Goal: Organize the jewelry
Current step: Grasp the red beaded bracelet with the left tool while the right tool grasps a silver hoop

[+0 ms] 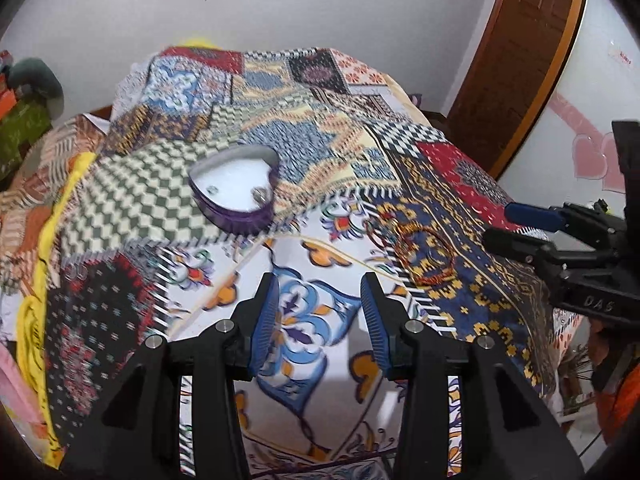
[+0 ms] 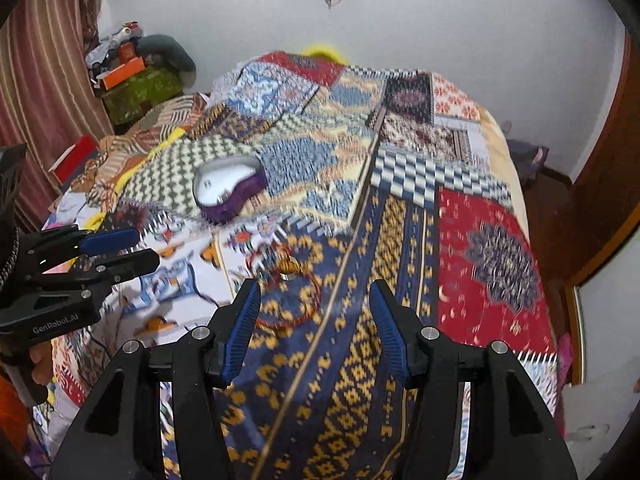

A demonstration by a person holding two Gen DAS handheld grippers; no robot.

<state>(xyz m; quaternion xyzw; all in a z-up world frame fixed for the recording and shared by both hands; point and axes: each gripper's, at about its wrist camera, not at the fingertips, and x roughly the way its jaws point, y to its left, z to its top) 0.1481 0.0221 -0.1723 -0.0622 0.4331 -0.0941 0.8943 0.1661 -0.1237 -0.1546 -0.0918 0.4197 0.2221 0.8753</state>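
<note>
A purple heart-shaped jewelry box (image 1: pixel 236 192) with a white inside lies open on the patterned bedspread, with two small silver pieces in it; it also shows in the right wrist view (image 2: pixel 226 188). A red bead bracelet (image 1: pixel 426 256) lies on the blue and gold patch; in the right wrist view it (image 2: pixel 290 302) sits just ahead of my right gripper, with a small gold ring (image 2: pixel 289 267) beside it. My left gripper (image 1: pixel 320 300) is open and empty, above the white floral patch. My right gripper (image 2: pixel 315 308) is open and empty.
The bed's patchwork bedspread (image 2: pixel 480 240) fills both views. A wooden door (image 1: pixel 516 52) stands at the right. Cluttered boxes and a green cushion (image 2: pixel 140 76) sit at the far left by a striped curtain. A small frame hangs on the wall.
</note>
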